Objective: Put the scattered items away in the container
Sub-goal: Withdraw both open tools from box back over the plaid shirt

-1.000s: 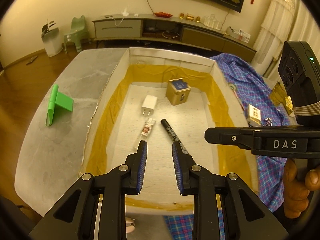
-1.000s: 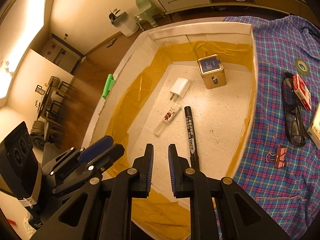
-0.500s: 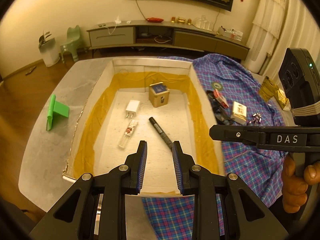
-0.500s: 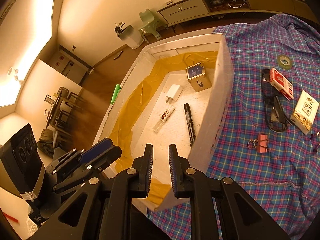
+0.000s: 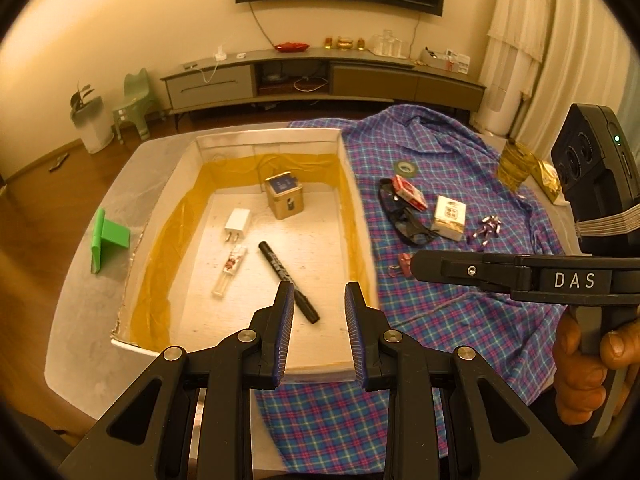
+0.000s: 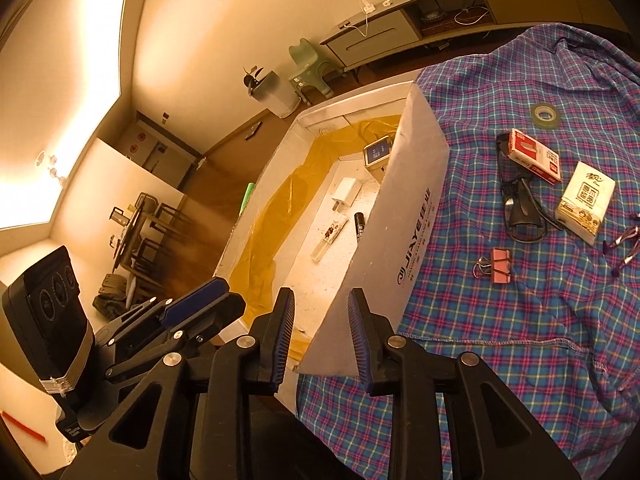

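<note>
Left wrist view looked down over the near end of the white box [image 5: 352,200], an open carton lined with yellow film. The left gripper [image 5: 318,330] hung above the box's near wall with a narrow gap between its blue pads and nothing in it. Inside the box lay a black marker [image 5: 280,272], a white charger plug [image 5: 237,222], a small clear tube [image 5: 229,272] and a gold tin [image 5: 285,196] at the far end. To the right of the box a plaid shirt [image 5: 460,312] covered the table. On it, well apart from the box, sat dark glasses [image 5: 404,220], a red packet [image 5: 410,193] resting on the glasses, a white tissue pack [image 5: 450,216], a tape roll [image 5: 405,167], a pink binder clip [image 5: 404,262] and a small purple clip [image 5: 488,228]. A green stand [image 5: 105,240] stood on the bare table left of the box. The right gripper's side and the person's hand [image 5: 592,368] on its handle showed at the right edge.

Right wrist view showed the right gripper [image 6: 320,338] over the box's near corner, its jaws having just been opening to a moderate gap with nothing held between them. The box's printed side wall [image 6: 412,236] ran away from the pads. On the shirt [image 6: 520,340] to the right lay the binder clip [image 6: 500,266], glasses [image 6: 520,204], red packet [image 6: 534,156], tissue pack [image 6: 586,200] and tape roll [image 6: 546,114]. The left gripper [image 6: 200,312] appeared at lower left.
</note>
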